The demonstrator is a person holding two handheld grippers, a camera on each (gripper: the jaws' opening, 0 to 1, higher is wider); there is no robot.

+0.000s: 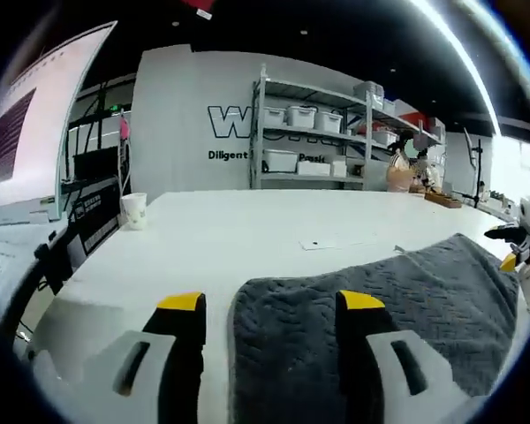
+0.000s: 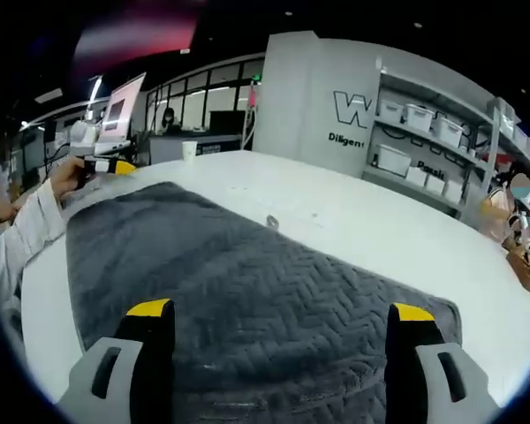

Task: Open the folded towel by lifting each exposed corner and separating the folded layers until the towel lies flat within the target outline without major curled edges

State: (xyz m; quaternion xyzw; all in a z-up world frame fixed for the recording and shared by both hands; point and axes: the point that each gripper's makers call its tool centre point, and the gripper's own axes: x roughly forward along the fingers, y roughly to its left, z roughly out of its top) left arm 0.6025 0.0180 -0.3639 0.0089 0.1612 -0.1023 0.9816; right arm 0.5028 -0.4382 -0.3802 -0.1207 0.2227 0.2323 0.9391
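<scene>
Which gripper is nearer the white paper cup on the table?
Left. The left gripper is at the towel end nearest the cup; the right gripper is at the far end.

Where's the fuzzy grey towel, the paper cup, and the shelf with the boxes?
towel [image 2: 247, 291], right gripper view, middle of its top.
paper cup [image 1: 134, 210], left gripper view, its side.
shelf [image 1: 311, 132], left gripper view, boxes row.

Across the middle of the left gripper view we see a white table [image 1: 247, 238], with a paper cup [image 1: 133, 210] standing near its left edge. Behind it, upper centre, a metal shelving unit [image 1: 318, 132] carries white bins [image 1: 300, 116] against a grey wall with dark lettering [image 1: 228, 122]. At the upper left a lit monitor [image 1: 31, 124] leans into frame. In the right gripper view, a small cup [image 2: 189, 150] stands at the table's far edge, upper left.
</scene>
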